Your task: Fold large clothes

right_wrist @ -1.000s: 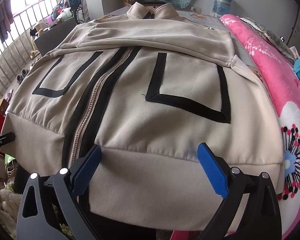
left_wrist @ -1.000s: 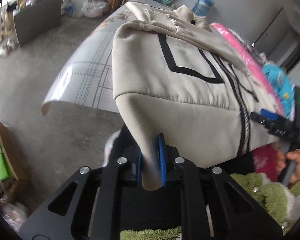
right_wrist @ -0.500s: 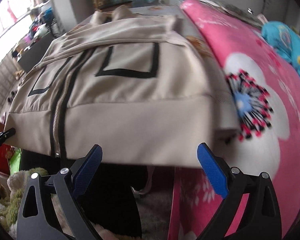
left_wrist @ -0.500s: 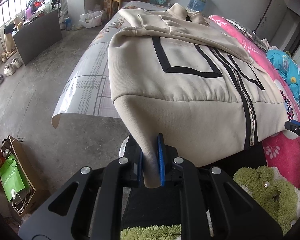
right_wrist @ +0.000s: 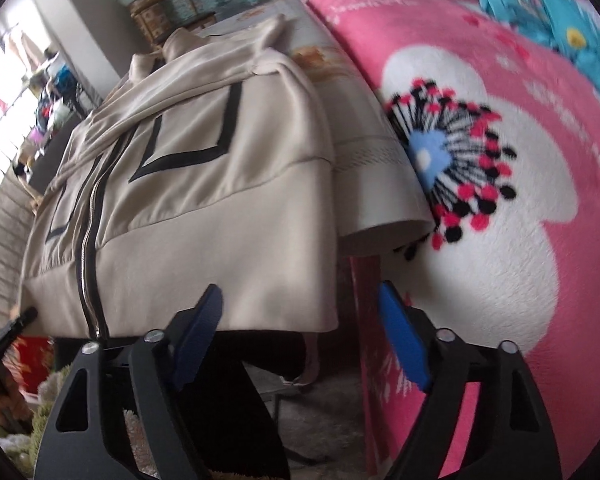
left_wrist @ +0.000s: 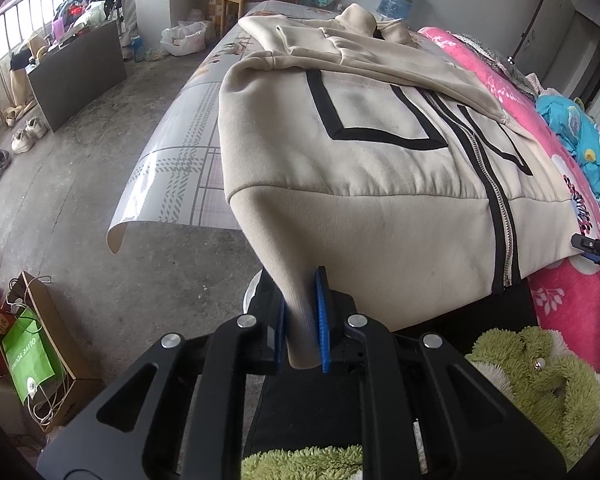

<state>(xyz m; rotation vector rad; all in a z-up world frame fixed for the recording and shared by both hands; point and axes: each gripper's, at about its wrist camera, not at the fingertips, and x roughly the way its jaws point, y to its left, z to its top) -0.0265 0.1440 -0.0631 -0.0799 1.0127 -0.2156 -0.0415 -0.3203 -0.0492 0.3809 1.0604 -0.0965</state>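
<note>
Jacket (left_wrist: 380, 168): beige, zipped, black stripe trim; lies front up on the surface (left_wrist: 188, 136), collar at the far end, hem hanging over the near edge. Both sleeves are folded across the chest.
Zip (left_wrist: 496, 216): runs down the middle to the hem, closed.
Left gripper (left_wrist: 300, 320): blue pads clamped on the hem's left corner, a fold of beige cloth pinched between them and sticking out below.
Right gripper (right_wrist: 300, 340): jaws partly apart and just now closing in; nothing between the pads. It sits just off the hem's right corner (right_wrist: 320, 312), which hangs free near the left pad without touching it. In the left wrist view only its tip (left_wrist: 596, 248) shows at the right edge, beside the hem.
Surface: covered with a pale patterned sheet whose near left corner curls up over the floor.
Blanket (right_wrist: 500, 160): pink with a large white flower, lying along the jacket's right side, touching the sheet's edge.
Blue cloth (left_wrist: 572, 128): bundled on the blanket, well beyond the jacket.
Green plush (left_wrist: 540, 368): below the hem, near the person's hand at the right edge.
Floor: grey concrete; shoes (left_wrist: 24, 140) and a green bag (left_wrist: 28, 356) to the left.
</note>
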